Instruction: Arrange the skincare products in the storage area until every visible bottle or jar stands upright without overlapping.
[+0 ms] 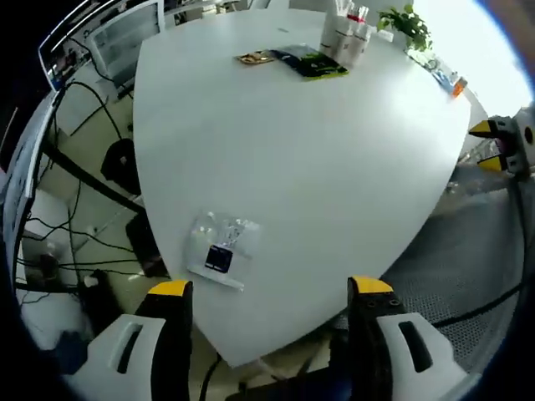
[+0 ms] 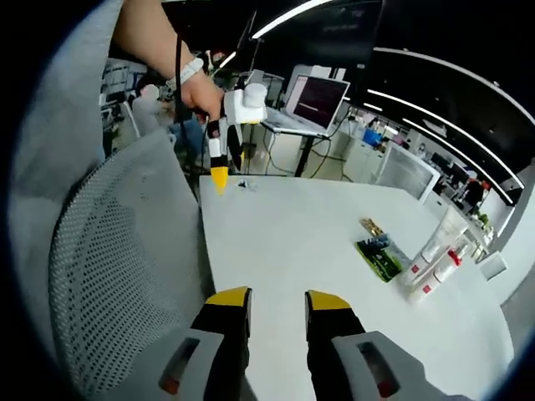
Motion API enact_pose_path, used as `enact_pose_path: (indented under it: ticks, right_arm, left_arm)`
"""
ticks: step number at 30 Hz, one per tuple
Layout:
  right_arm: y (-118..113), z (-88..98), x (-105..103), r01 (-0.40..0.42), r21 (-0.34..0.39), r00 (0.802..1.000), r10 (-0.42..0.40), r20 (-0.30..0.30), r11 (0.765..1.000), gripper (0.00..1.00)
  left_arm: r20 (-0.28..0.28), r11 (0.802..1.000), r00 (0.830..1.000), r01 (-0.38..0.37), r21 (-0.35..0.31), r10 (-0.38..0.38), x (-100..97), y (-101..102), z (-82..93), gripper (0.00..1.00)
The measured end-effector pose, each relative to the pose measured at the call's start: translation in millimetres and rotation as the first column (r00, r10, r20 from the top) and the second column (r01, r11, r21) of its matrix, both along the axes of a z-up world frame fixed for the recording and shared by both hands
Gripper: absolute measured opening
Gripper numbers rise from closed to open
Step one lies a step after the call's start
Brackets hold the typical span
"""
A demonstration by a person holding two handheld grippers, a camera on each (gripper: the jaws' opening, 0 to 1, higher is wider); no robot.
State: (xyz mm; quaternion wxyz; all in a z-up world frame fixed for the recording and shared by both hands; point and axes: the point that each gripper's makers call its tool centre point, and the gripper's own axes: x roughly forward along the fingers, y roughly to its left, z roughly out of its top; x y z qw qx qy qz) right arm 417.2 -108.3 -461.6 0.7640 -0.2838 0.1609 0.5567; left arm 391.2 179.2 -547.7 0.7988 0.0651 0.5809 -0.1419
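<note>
Standing far across the table [image 2: 318, 251], the tubes [image 2: 435, 259] lie nearer the right gripper [image 2: 277, 302]; both grippers empty, jaws apart.

I get bright, even light on the white table [image 1: 292, 167], blown-out glare far beyond my left fingers [image 1: 171, 292], ceiling light strips [image 2: 292, 17] overhead, and strong fisheye bending at edges.

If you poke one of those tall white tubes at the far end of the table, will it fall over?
Probably, yes. The white tubes are tall and narrow and stand on small ends, so a push up high would likely tip one. They are bunched together, so one falling may knock its neighbours. They look like soft plastic, so probably light, and a fallen one might roll on the smooth white table.
</note>
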Motion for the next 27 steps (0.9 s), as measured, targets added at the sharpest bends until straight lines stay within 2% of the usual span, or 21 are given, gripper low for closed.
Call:
enact_pose_path:
  ticks: [4, 6, 10, 14, 16, 19, 27]
  right_arm:
    - [0.3, -2.3, 0.8, 0.008, 0.000, 1.000, -0.008, -0.014, 1.000, 0.29]
    - [0.2, -1.9, 1.0, 0.008, 0.001, 1.000, -0.008, -0.012, 1.000, 0.29]
    - [0.3, -1.8, 0.2, 0.008, 0.003, 1.000, -0.008, -0.018, 1.000, 0.28]
    - [1.0, -1.7, 0.2, 0.009, 0.009, 1.000, -0.008, -0.029, 1.000, 0.27]
    - [1.3, -2.0, 0.5, 0.009, 0.010, 0.999, -0.008, -0.034, 1.000, 0.27]
    - [1.4, -1.4, 2.4, 0.017, 0.017, 0.999, -0.016, -0.044, 1.000, 0.26]
    - [0.4, -1.1, 3.5, 0.026, 0.022, 0.998, -0.024, -0.053, 0.999, 0.25]
  left_arm:
    - [-0.019, 0.999, 1.000, 0.015, 0.048, -0.014, -1.1, 14.1, -6.6, 0.72]
    - [-0.015, 0.998, 1.000, 0.018, 0.059, -0.017, 0.9, 15.7, -5.2, 0.72]
    - [-0.005, 0.998, 1.000, 0.020, 0.063, -0.020, 17.6, 25.2, -3.4, 0.67]
    - [0.004, 0.997, 0.999, 0.041, 0.069, -0.042, 31.9, 26.4, -2.8, 0.66]
    - [-0.024, 0.992, 0.996, 0.089, 0.084, -0.088, 35.4, 27.9, -5.1, 0.63]
    - [-0.076, 0.977, 0.983, 0.175, 0.125, -0.166, 35.8, 32.0, -8.4, 0.52]
    - [-0.097, 0.973, 0.975, 0.209, 0.099, -0.199, 43.2, 29.8, -15.0, 0.49]
